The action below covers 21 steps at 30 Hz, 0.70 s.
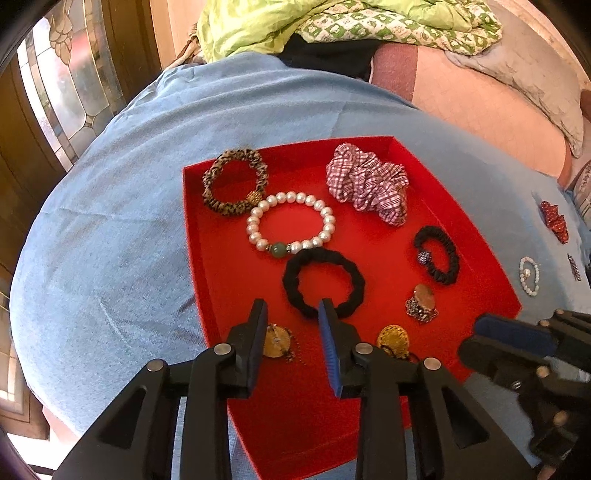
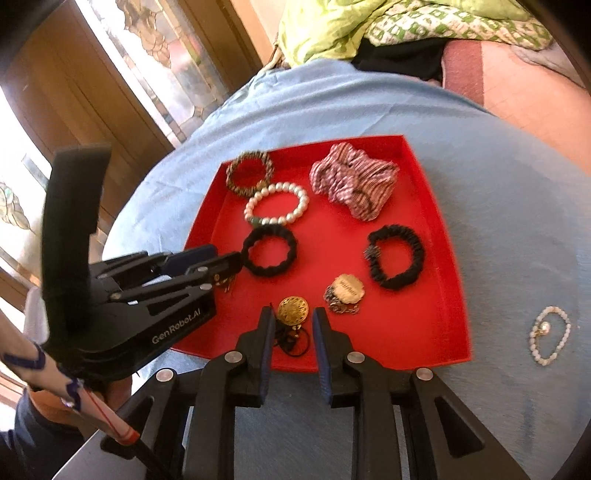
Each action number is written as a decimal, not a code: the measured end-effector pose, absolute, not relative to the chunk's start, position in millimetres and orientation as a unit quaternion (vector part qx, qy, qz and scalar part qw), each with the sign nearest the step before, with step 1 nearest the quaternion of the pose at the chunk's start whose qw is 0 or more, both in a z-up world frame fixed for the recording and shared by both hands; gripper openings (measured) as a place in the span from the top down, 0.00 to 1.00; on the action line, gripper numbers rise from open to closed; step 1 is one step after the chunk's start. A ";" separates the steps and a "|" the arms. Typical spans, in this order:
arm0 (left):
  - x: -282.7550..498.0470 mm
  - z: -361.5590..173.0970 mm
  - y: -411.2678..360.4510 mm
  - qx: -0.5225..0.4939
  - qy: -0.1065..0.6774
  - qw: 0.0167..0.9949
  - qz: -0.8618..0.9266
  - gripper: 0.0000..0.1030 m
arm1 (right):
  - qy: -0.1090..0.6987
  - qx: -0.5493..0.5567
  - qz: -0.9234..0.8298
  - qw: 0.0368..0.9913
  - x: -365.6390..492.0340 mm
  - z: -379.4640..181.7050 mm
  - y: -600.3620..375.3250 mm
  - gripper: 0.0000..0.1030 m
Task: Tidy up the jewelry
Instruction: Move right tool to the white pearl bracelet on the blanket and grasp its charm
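- L gripper (image 1: 291, 314): fingers apart w/ nothing between; over near-left part of red tray (image 1: 207, 266). Black band (image 1: 323, 282) just past R fingertip.
- R gripper (image 2: 293, 321): fingers apart, empty; gold medallion (image 2: 293, 310) sits just beyond the gap, its black cord trailing back between the tips.
- Still outside tray: small pearl bracelet (image 2: 550, 339), on blue cloth well to the right of R fingers. Ring lies flat, no clear long axis.
- R hand nearer; prob. its pick.

A pale blue cloth (image 1: 110, 229) covers the tabletop, a crumpled lime-green quilt (image 1: 332, 26) lies heaped on the pink bedding (image 1: 480, 110) behind it, and a leaded stained-glass panel (image 1: 62, 92) in a wooden frame glows on the left.
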<state>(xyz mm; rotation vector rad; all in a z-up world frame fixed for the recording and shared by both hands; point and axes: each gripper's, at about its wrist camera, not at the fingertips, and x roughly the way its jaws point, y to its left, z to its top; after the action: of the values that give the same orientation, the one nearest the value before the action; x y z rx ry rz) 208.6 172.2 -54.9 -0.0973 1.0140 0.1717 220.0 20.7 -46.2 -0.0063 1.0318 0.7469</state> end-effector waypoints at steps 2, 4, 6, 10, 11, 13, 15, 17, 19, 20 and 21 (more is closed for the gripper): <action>209.2 -53.6 168.6 -0.045 0.482 0.871 0.082 0.73 | 0.479 0.003 0.345 0.807 221.5 -43.0 14.4 0.78; 209.8 -52.0 166.4 -0.044 0.478 0.873 0.084 0.73 | 0.478 0.007 0.343 0.809 223.1 -40.9 9.5 0.78; 209.9 -50.1 165.5 -0.043 0.473 0.876 0.086 0.72 | 0.477 0.010 0.338 0.811 224.1 -39.3 4.1 0.78; 210.9 -44.7 160.8 -0.040 0.459 0.883 0.090 0.67 | 0.475 0.018 0.331 0.815 225.7 -36.8 -6.7 0.78; 211.2 -43.9 158.6 -0.039 0.457 0.884 0.089 0.65 | 0.475 0.020 0.329 0.816 226.2 -35.9 -10.7 0.78; 211.8 -41.9 153.9 -0.034 0.452 0.887 0.089 0.65 | 0.474 0.023 0.323 0.819 227.5 -34.5 -17.9 0.78; 212.6 -40.5 149.9 -0.028 0.449 0.889 0.088 0.65 | 0.474 0.027 0.317 0.821 228.8 -34.2 -25.6 0.78; 213.8 -39.8 146.1 -0.023 0.447 0.890 0.088 0.65 | 0.474 0.032 0.308 0.824 229.9 -34.1 -36.1 0.78; 215.3 -39.3 141.6 -0.018 0.446 0.891 0.086 0.65 | 0.475 0.037 0.301 0.826 231.5 -34.4 -44.2 0.78; 215.9 -39.3 139.8 -0.016 0.446 0.891 0.086 0.65 | 0.475 0.039 0.297 0.827 232.4 -34.6 -49.2 0.78; 216.4 -39.5 138.1 -0.015 0.445 0.891 0.086 0.65 | 0.475 0.043 0.292 0.829 233.5 -34.6 -55.5 0.78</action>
<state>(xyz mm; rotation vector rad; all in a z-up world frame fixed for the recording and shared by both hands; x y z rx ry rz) 216.4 138.1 -39.5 -0.0316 0.9240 0.1785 233.5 -55.5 -34.6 0.0904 1.0088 0.6208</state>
